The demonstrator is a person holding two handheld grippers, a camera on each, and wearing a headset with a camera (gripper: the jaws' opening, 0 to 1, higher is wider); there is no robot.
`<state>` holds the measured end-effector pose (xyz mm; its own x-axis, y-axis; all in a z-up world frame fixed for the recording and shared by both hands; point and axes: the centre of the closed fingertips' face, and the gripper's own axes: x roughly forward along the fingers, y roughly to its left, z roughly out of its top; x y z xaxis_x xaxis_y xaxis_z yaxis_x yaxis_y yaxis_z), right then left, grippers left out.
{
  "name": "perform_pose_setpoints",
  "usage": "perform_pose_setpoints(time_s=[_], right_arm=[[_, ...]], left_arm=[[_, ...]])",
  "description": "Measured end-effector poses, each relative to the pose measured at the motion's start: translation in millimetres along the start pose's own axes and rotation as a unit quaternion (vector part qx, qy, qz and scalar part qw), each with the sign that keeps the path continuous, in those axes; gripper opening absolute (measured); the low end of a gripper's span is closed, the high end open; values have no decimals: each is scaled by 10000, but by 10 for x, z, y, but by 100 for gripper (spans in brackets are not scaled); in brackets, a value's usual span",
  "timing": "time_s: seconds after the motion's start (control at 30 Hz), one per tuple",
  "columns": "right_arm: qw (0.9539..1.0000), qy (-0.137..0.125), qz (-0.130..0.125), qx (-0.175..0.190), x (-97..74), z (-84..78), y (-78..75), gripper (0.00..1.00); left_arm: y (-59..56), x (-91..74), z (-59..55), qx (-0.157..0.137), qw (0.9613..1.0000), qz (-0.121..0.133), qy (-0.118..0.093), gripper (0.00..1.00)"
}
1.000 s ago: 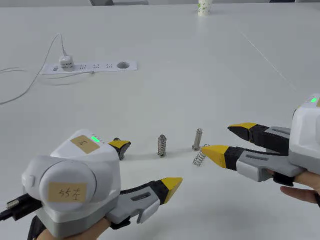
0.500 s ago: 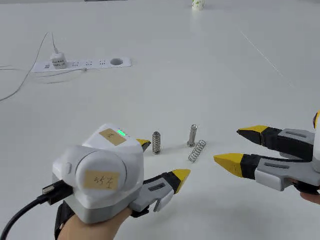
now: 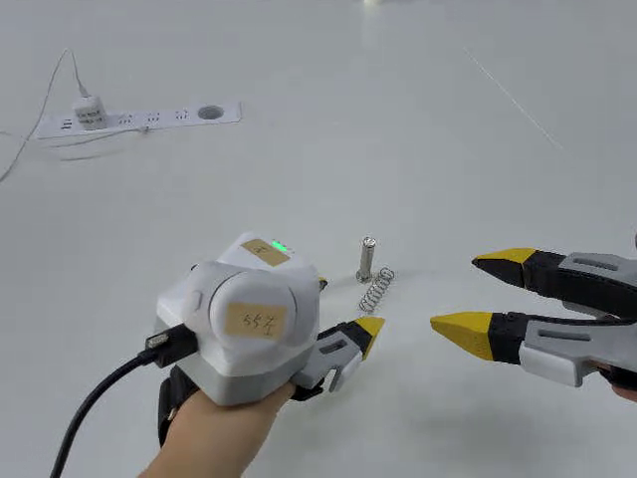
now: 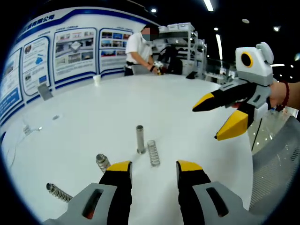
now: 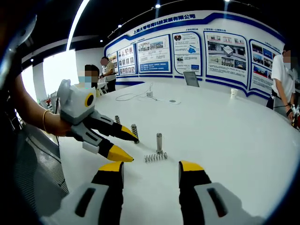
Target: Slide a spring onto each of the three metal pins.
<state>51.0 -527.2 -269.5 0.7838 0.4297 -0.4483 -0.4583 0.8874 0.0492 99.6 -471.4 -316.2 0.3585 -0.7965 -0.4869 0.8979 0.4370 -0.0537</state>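
Observation:
A bare metal pin (image 3: 367, 259) stands upright on the white table, with a loose spring (image 3: 376, 291) lying at its foot. My left gripper (image 3: 345, 304) is open just left of them, its housing covering the table behind it. In the left gripper view the bare pin (image 4: 140, 139) and loose spring (image 4: 153, 153) lie straight ahead of my open left gripper (image 4: 153, 166), and two pins wearing springs (image 4: 102, 161) (image 4: 58, 192) stand to the left. My right gripper (image 3: 476, 291) is open and empty, right of the spring. Its own view shows the loose spring (image 5: 155, 157) ahead.
A white power strip (image 3: 139, 117) with a plugged-in adapter (image 3: 88, 110) and cable lies at the far left of the table (image 3: 448, 149). A paper cup (image 4: 97, 79) stands at the far edge, and a person (image 4: 140, 51) stands beyond it.
My left gripper has moved right and forward, up to the pins, and now covers the two sprung pins in the head view. The right gripper has drawn back slightly from the loose spring.

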Motion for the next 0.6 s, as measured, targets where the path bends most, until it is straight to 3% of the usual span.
perform_pose_setpoints(time_s=[0.37,0.6], right_arm=[[9996,-78,-155,211,-25,-50,-61,45],[9990,-61,-268,345,-23,-87,-101,43]], left_arm=[[18,196,-44,-324,9994,-20,91,30],[8,270,-70,-178,9997,12,138,24]])
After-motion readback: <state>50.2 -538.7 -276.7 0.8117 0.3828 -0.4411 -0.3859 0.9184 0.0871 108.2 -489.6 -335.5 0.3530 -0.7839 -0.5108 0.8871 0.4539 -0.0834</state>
